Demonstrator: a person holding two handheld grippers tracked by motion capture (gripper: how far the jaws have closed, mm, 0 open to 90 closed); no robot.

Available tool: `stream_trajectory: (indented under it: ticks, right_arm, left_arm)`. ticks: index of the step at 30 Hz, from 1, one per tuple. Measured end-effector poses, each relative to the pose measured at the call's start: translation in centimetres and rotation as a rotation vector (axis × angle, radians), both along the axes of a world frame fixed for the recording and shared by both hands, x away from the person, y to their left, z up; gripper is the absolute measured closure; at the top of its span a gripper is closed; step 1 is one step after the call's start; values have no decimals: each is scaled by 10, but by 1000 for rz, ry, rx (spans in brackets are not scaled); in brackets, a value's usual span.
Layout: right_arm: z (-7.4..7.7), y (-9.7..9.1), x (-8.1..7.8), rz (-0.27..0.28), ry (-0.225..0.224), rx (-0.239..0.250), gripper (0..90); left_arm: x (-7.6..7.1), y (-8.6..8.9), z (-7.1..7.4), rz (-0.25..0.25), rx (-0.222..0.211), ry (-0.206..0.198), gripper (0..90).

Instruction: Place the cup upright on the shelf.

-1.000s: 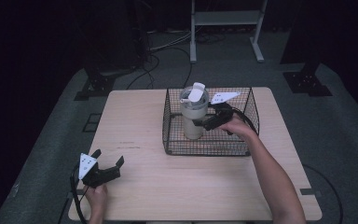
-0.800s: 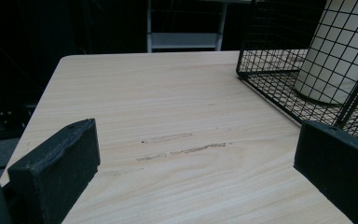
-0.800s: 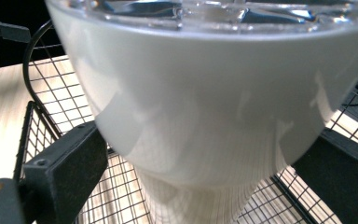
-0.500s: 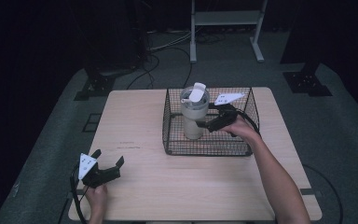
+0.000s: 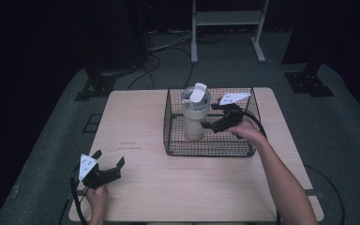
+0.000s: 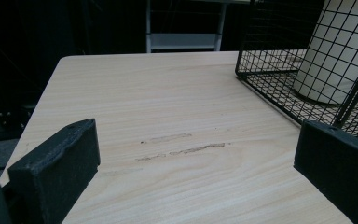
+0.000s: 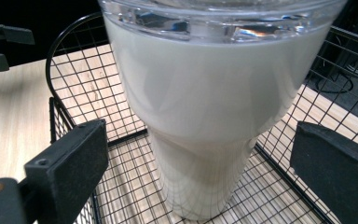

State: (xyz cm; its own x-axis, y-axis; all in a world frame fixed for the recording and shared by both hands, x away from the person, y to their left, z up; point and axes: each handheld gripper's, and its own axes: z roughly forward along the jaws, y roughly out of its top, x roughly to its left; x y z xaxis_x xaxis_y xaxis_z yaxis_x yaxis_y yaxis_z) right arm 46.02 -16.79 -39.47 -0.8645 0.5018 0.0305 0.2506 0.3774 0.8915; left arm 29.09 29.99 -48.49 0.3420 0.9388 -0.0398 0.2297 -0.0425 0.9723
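A cream tumbler [image 5: 194, 118] with a clear lid and a white flip tab stands upright inside a black wire basket [image 5: 243, 150] at the table's far middle. My right gripper [image 5: 207, 125] reaches into the basket from the right and is open. In the right gripper view its jaws stand on either side of the tumbler [image 7: 205, 93], with a gap on both sides. My left gripper [image 5: 108, 158] rests low near the table's front left, open and holding nothing. From the left gripper [image 6: 196, 154] I see bare wood, with the basket [image 6: 270, 65] and tumbler [image 6: 335, 56] ahead to the right.
The light wooden table [image 5: 136, 122] has free room left of and in front of the basket. Faint scuff marks [image 6: 186, 149] lie ahead of the left gripper. A metal stand [image 5: 227, 28] and cables sit on the dark floor beyond the table.
My right gripper has shifted slightly lower and nearer beside the tumbler. The tumbler and the left gripper have stayed put.
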Motion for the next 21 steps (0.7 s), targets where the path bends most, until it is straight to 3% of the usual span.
stream_trajectory:
  ticks: [21]
  right_arm:
    - [17, -19, -26, -37, 1, 25, 44]
  left_arm:
    - [0, 0, 0, -1, 0, -1, 0]
